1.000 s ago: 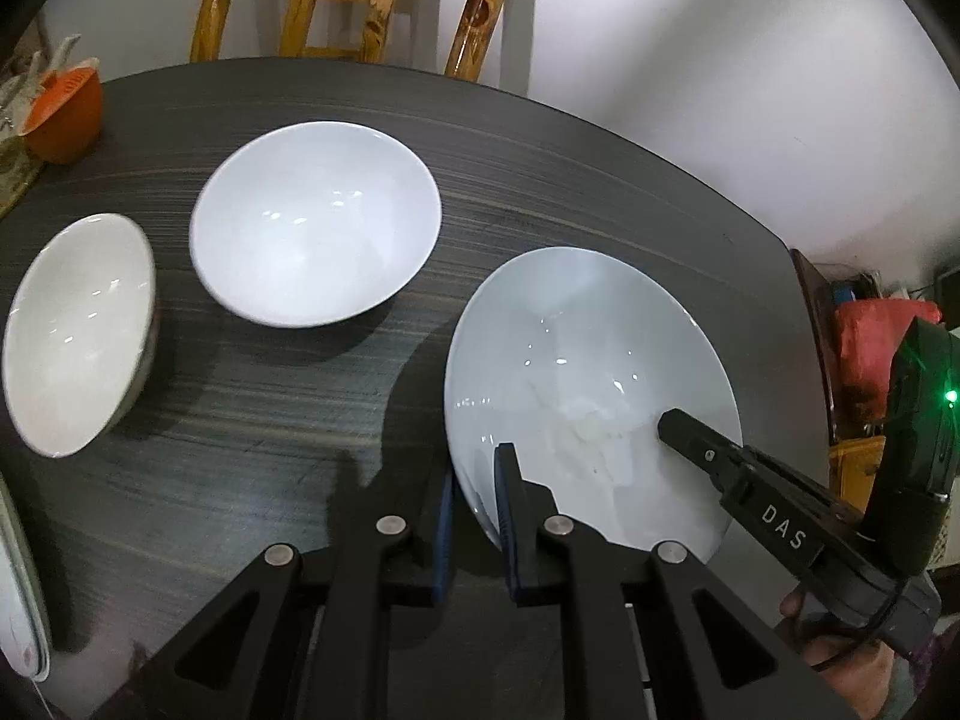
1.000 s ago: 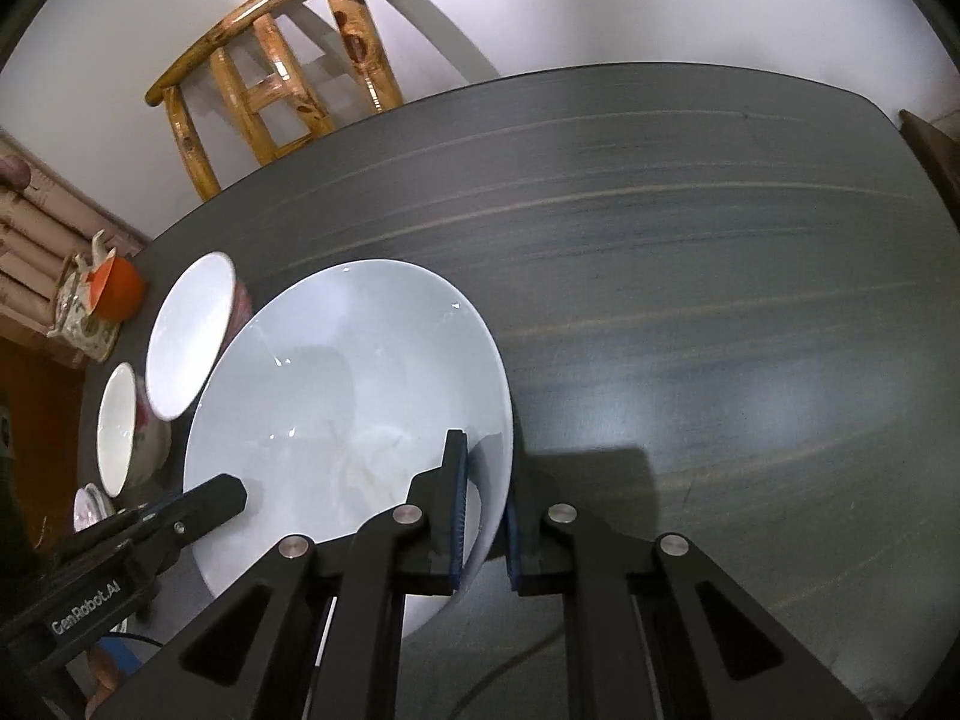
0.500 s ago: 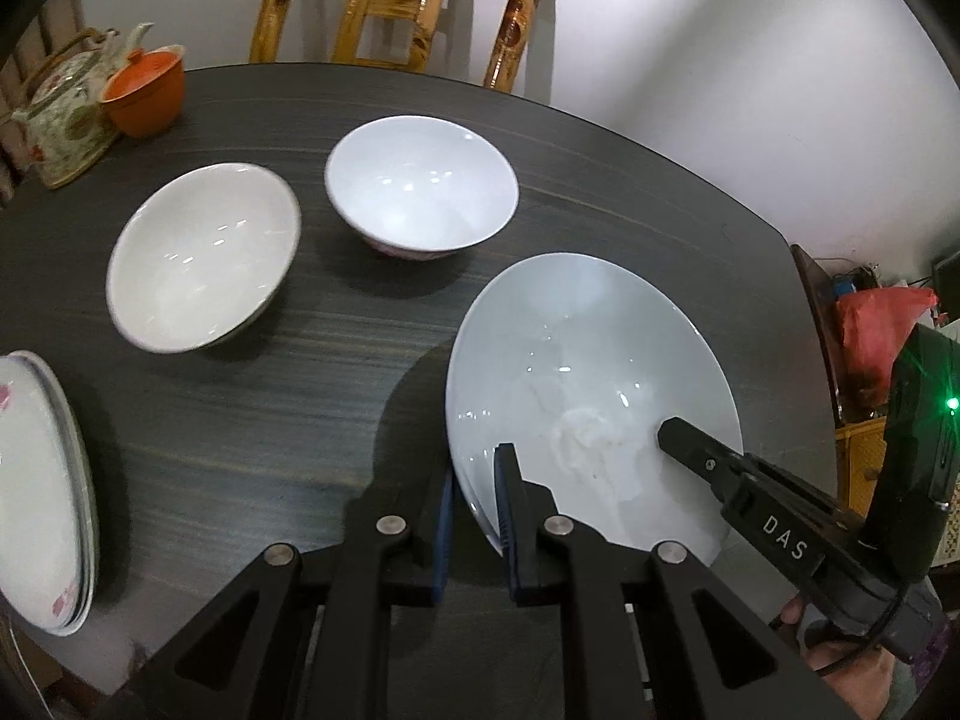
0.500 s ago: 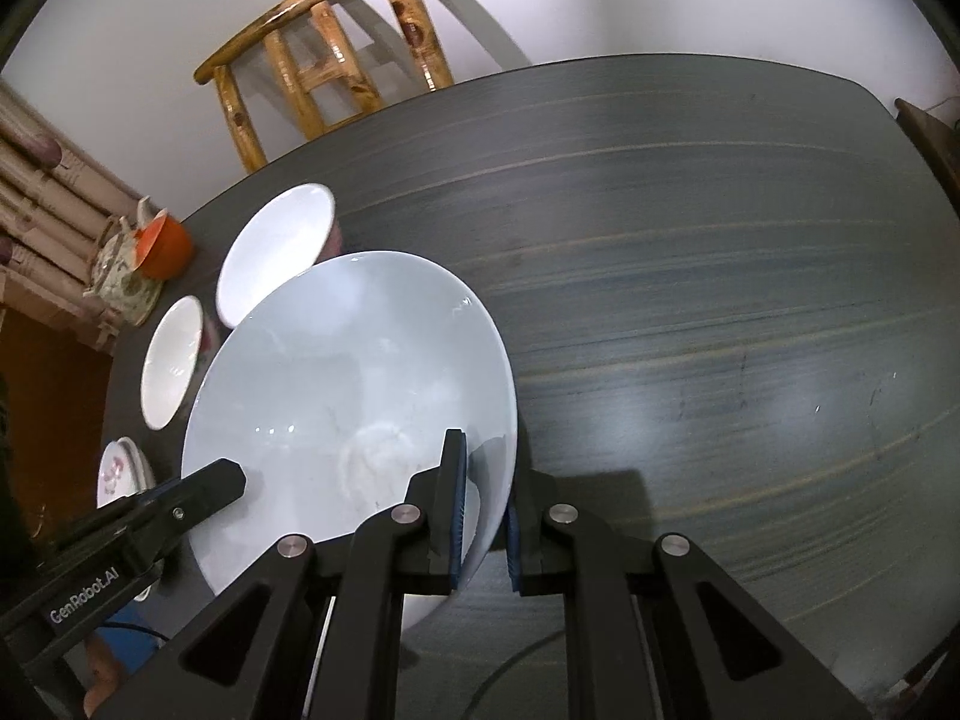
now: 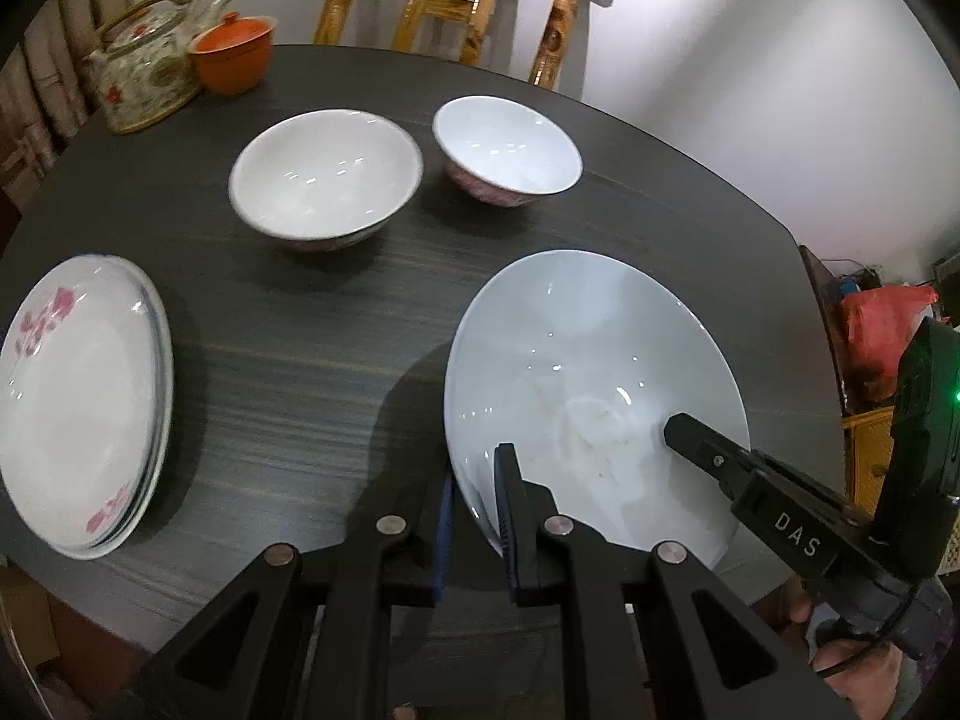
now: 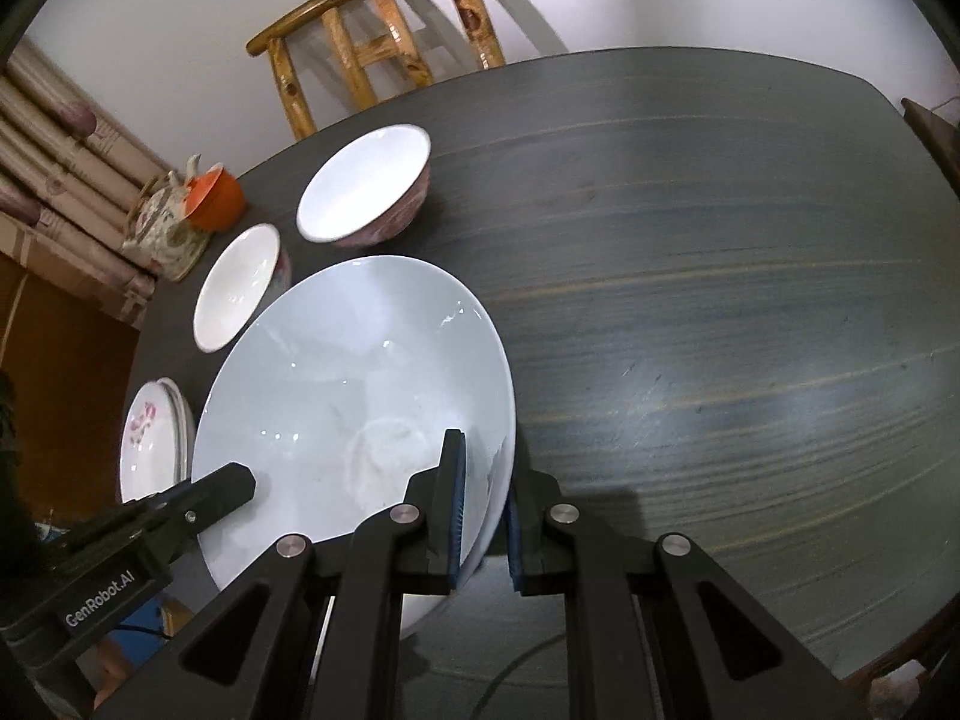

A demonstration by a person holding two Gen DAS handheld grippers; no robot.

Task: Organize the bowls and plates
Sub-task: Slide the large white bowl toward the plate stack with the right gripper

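A large pale-blue bowl (image 5: pixel 588 360) (image 6: pixel 360 372) hangs above the dark table (image 5: pixel 288 372), held from two sides. My left gripper (image 5: pixel 474 504) is shut on its left rim. My right gripper (image 6: pixel 486 510) is shut on its right rim, and its black finger reaches into the bowl in the left wrist view. Two smaller white bowls with pink outsides stand farther back, one on the left (image 5: pixel 327 177) (image 6: pixel 240 285) and one on the right (image 5: pixel 510 147) (image 6: pixel 366 183). A stack of flowered white plates (image 5: pixel 78 396) (image 6: pixel 150 438) lies at the table's left edge.
A patterned teapot (image 5: pixel 147 66) (image 6: pixel 165 222) and an orange lidded cup (image 5: pixel 234 54) (image 6: pixel 213 201) sit at the far left corner. A wooden chair (image 5: pixel 468 6) (image 6: pixel 384 42) stands behind the table (image 6: pixel 720 300). A red bag (image 5: pixel 882 324) lies beyond the right edge.
Both grippers have carried the large bowl back toward the near side of the table. The two small bowls now look farther off, and the plate stack and teapot have come into view.
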